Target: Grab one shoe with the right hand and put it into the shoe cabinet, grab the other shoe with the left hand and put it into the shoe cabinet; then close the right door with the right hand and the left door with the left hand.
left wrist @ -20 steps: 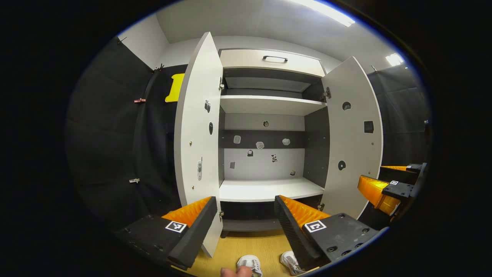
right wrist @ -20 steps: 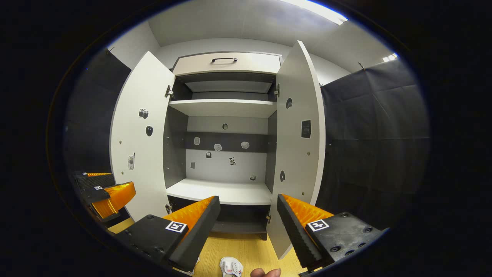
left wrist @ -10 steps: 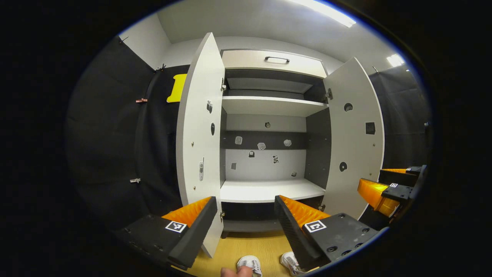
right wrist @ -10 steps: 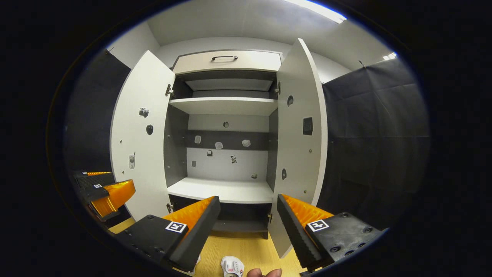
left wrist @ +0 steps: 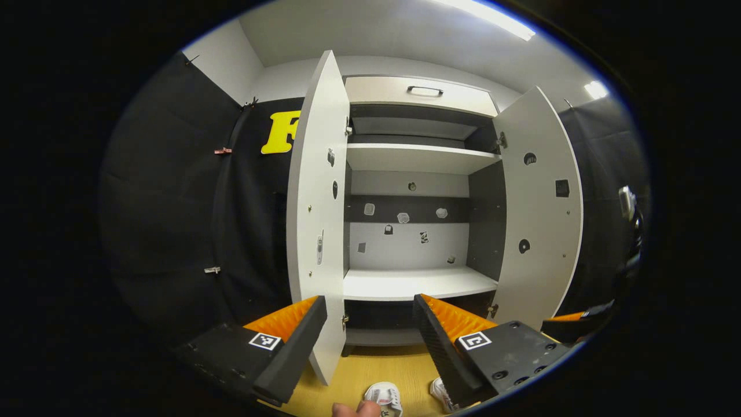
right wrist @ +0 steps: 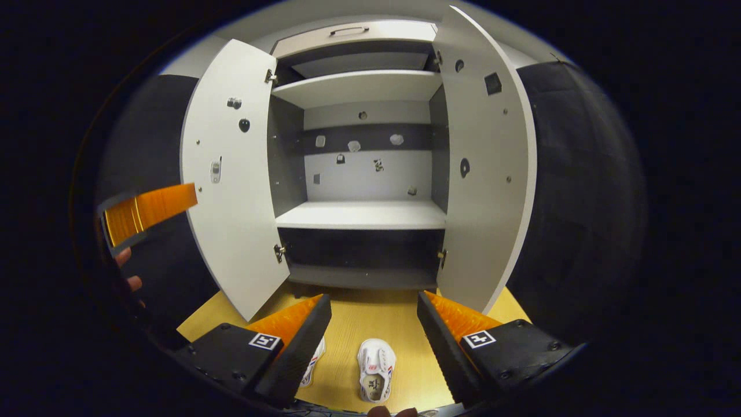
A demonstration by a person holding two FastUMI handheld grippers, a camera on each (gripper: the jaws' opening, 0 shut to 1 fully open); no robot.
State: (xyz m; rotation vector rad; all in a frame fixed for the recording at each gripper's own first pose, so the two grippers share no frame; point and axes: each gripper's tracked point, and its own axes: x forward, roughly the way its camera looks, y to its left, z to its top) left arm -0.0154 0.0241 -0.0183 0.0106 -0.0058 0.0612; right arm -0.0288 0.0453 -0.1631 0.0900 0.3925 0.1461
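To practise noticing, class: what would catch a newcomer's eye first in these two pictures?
The tall white shoe cabinet stands in the middle with both doors swung wide and its shelves bare. On the wooden floor before it sit two small white shoes, just ahead of the open right gripper. The left gripper hangs open too.

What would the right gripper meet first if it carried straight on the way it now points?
Probably the yellow wooden floor just ahead of the right gripper, short of the open grey shoe cabinet. The white sneaker lies below that line between its open fingers. Depth is uncertain in this fisheye view.
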